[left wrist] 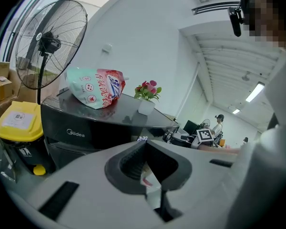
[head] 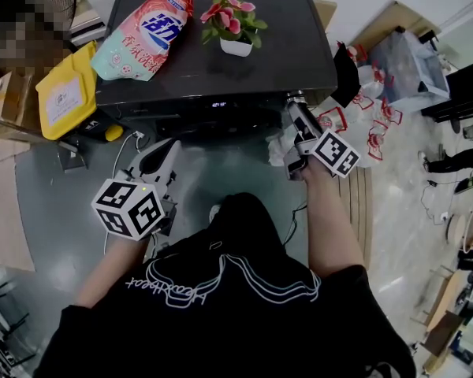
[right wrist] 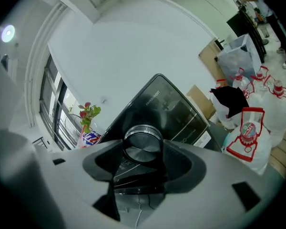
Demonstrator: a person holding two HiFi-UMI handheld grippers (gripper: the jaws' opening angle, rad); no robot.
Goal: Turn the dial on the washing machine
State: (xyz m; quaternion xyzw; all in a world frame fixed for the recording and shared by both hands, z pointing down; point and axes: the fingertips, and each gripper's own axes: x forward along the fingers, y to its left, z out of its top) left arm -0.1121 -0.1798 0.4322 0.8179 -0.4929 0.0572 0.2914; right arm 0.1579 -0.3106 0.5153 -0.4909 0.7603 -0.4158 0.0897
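Right gripper (head: 294, 105) is squeezing the round silver dial (right wrist: 143, 147) on the front of the black washing machine (head: 299, 30), near its right end. Left gripper (left wrist: 144, 142) is hovering in front of the machine, jaws closed together, holding nothing.

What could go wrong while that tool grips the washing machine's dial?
The fingers of the right gripper hold the smooth metal dial only by its rim, so they might slip off mid-turn. Pushing hard could also jolt the washing machine and tip the small flower pot standing on its top.
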